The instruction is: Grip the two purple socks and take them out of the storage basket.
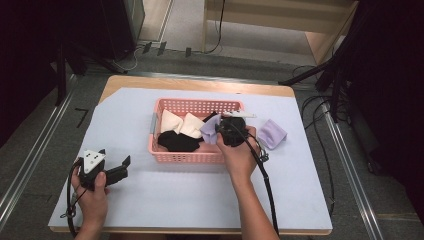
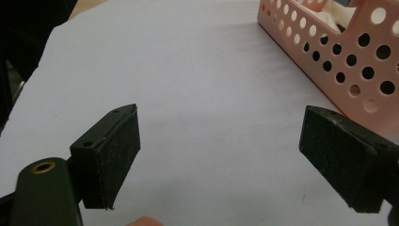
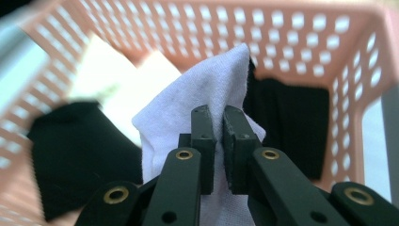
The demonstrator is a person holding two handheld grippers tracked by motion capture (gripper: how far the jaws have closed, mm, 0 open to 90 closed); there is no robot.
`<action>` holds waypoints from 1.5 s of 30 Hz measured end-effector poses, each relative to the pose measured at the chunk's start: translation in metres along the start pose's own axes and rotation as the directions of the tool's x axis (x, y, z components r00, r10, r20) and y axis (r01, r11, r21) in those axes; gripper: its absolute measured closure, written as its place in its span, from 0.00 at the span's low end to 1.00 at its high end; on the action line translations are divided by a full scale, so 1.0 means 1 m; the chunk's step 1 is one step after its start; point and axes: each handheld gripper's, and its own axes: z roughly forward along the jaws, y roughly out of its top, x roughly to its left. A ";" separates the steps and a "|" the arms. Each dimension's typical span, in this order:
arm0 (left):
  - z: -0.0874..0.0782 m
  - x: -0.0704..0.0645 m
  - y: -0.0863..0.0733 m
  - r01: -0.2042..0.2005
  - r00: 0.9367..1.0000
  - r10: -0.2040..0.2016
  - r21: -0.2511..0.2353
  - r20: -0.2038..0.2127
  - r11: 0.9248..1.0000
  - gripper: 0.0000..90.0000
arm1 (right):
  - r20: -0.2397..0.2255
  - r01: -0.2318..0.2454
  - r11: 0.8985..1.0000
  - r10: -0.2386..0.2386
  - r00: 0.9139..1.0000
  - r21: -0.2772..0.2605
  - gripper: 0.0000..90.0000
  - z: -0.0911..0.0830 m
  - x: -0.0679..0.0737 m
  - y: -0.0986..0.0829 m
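Right tongs (image 3: 219,141) clamped on lilac cloth (image 3: 214,89)

The table (image 1: 200,84) had a wooden top covered by a pale sheet (image 1: 190,200) and stood on a grey floor (image 1: 30,155). Metal rails (image 1: 30,167) ran along the floor at both sides, and black cables (image 1: 320,112) lay to the right. Beyond the table stood a light wooden unit (image 1: 280,20) and dark stands (image 1: 330,70); the corners were in shadow.
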 end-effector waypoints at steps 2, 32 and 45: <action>0.000 0.000 0.000 0.001 1.000 -0.001 -0.002 -0.001 1.000 0.15 | -0.026 0.009 0.997 -0.011 1.000 -0.079 0.94 -0.006 0.000 0.001; 0.000 0.000 0.000 -0.002 1.000 0.002 -0.003 -0.002 1.000 0.15 | 0.154 -0.033 0.875 0.122 0.980 -0.483 0.94 -0.065 -0.102 -0.021; 0.000 -0.001 0.000 -0.003 1.000 0.003 -0.005 -0.002 1.000 0.15 | 0.219 -0.145 0.901 0.251 0.943 -0.409 0.72 -0.058 -0.148 -0.056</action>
